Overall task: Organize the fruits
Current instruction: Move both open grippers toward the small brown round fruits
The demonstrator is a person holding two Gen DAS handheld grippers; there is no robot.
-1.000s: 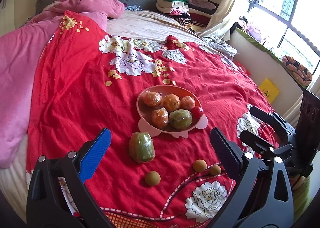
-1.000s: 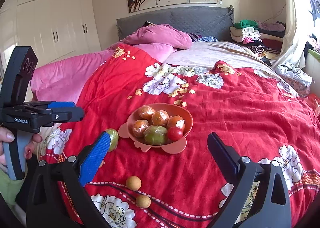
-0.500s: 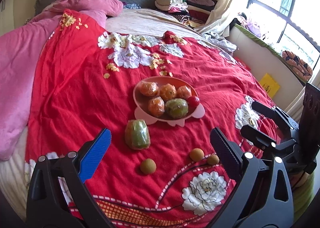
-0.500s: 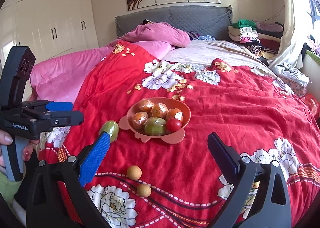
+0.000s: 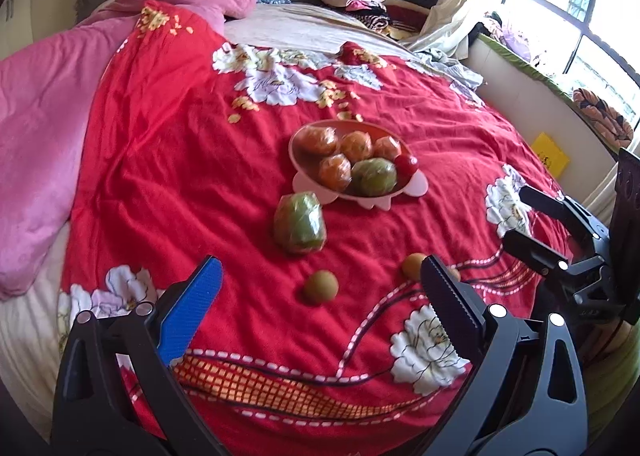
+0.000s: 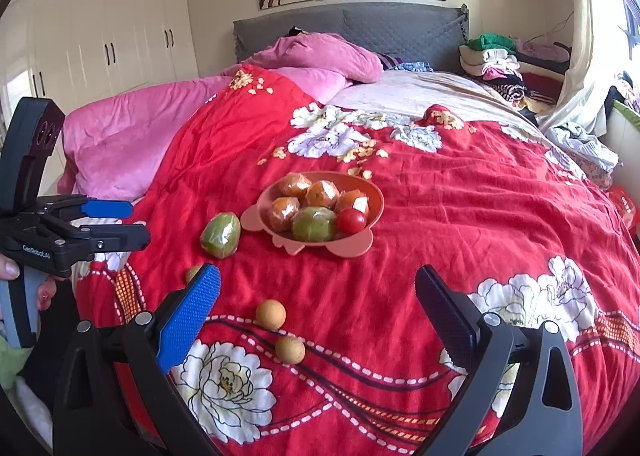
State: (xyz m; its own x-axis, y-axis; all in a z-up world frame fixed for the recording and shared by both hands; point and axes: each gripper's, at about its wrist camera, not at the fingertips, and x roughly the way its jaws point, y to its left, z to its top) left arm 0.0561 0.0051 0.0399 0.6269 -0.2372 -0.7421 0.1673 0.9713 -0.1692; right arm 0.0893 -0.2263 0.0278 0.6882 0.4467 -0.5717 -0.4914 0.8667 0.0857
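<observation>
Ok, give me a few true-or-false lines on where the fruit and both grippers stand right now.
1. The pink bowl holds a red tomato. True.
2. The wrapped green fruit outside the bowl is gripped by the left gripper. False: it lies on the red quilt, and that gripper is open and empty.
3. Three small round brown fruits lie loose on the quilt. True.
4. The right gripper is shut on an orange. False: it is open, holding nothing.
5. The bowl is empty. False: it holds wrapped oranges, a green fruit and the tomato.
</observation>
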